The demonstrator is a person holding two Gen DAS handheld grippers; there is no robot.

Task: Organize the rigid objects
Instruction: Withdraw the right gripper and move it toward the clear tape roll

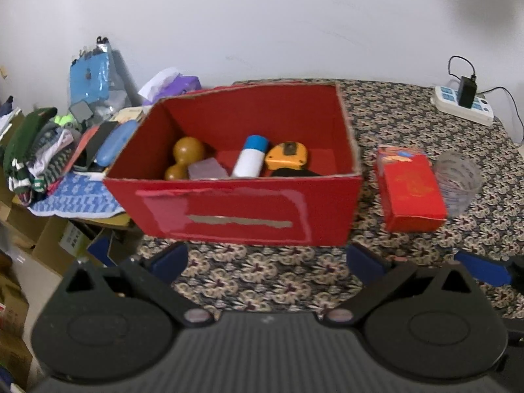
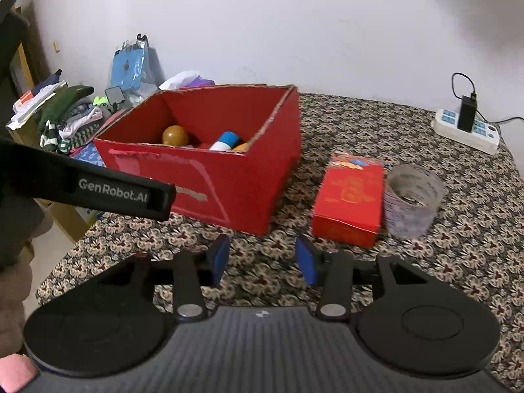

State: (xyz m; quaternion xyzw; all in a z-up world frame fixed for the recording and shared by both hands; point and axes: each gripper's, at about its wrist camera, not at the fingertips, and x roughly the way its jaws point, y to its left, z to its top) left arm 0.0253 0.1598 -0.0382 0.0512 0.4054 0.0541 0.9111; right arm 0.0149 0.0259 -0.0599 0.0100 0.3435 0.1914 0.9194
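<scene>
A red cardboard box (image 1: 242, 209) (image 2: 209, 190) stands open on the patterned table. Inside lie a wooden gourd-shaped piece (image 1: 185, 157) (image 2: 175, 135), a white bottle with a blue cap (image 1: 250, 157) (image 2: 226, 140), an orange tape measure (image 1: 286, 155) and a purple block (image 1: 206, 168). To its right a small red packet box (image 1: 409, 190) (image 2: 352, 199) and a roll of clear tape (image 1: 458, 180) (image 2: 412, 199) stand on the cloth. My left gripper (image 1: 267, 258) is open and empty in front of the big box. My right gripper (image 2: 262, 260) is open and empty, near the front edge.
A white power strip with a black charger (image 1: 463, 101) (image 2: 466, 124) lies at the table's back right. A pile of clothes and clutter (image 1: 49, 150) (image 2: 72, 121) sits left of the table. The left gripper's body (image 2: 98, 186) crosses the right wrist view's left side.
</scene>
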